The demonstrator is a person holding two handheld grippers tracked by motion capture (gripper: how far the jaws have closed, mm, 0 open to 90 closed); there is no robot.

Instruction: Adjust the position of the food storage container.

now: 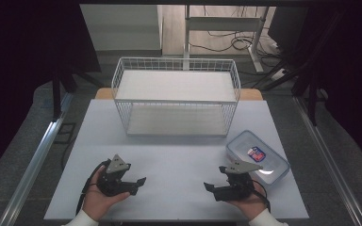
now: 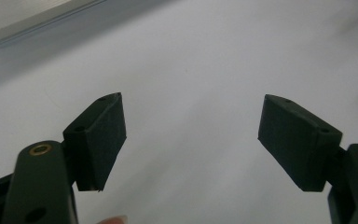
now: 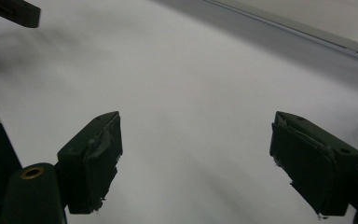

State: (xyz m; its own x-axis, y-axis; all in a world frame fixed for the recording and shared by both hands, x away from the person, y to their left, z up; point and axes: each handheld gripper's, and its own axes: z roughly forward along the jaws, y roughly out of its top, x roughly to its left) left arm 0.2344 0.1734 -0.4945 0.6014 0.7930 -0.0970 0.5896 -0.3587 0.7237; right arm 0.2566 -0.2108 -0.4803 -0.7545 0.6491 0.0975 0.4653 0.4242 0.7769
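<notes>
Two grippers rest near the counter's [image 1: 179, 160] front edge, each in a hand: left gripper [image 1: 139, 182] toward the front-left corner, right gripper [image 1: 209, 187] toward front-right, tips facing inward, well apart. High view alone shows a white wire basket [image 1: 176, 96] at the back edge and a clear lidded container [image 1: 257, 156] by the right edge, just beyond the right gripper. Left gripper view: jaws spread wide, bare counter between. Right gripper view: jaws likewise wide apart, nothing held; worn pads [image 3: 103, 156].
</notes>
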